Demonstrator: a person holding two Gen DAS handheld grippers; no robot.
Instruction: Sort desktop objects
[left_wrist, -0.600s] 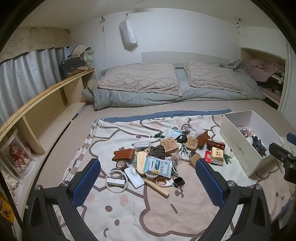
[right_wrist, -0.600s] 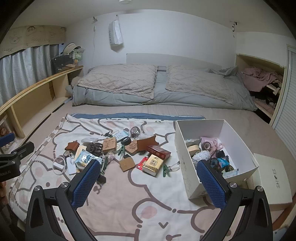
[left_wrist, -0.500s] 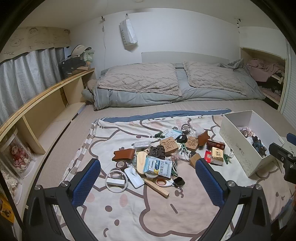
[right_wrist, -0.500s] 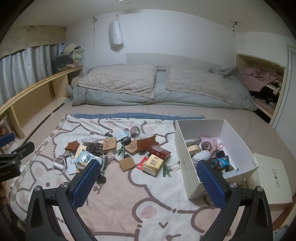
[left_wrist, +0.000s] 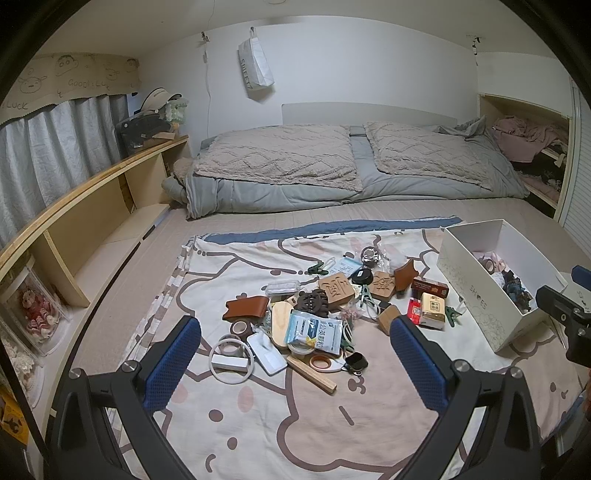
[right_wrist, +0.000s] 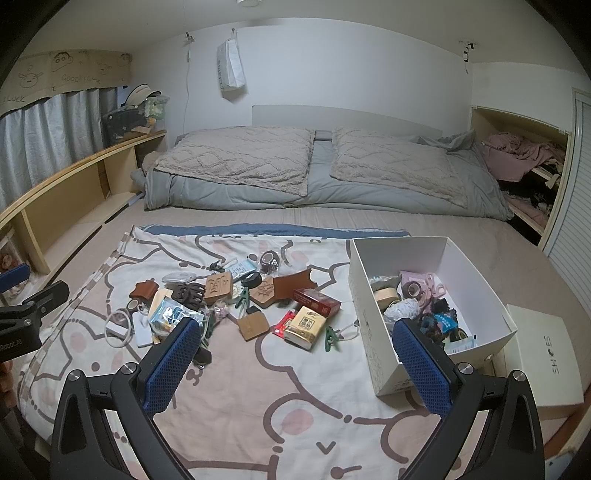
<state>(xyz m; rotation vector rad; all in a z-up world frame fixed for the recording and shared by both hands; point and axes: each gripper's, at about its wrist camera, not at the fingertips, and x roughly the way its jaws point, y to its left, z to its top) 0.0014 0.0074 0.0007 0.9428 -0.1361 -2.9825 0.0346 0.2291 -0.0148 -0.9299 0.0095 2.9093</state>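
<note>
Right, I'm hovering both grippers, left gripper (left_wrist: 295, 354) and right gripper (right_wrist: 295, 354), jaws apart and empty, over the clutter pile (left_wrist: 314, 314) on the blanket (right_wrist: 295, 406); I'm choosing a piece, probably the tissue pack (right_wrist: 306, 327), for the nearby white box (right_wrist: 373, 354).

A cream blanket (right_wrist: 229, 387) printed with brown outlines and pink spots, edged in blue, is seen. Beside it, a white box (right_wrist: 369, 332) is marked with faint grey patterning. On the blanket, a yellow tissue pack (right_wrist: 306, 326), a dark red carton (right_wrist: 317, 301) and a blue-and-white packet (left_wrist: 314, 329) are shown. Blue textured pads (right_wrist: 170, 365) are fitted on black jaws.
</note>
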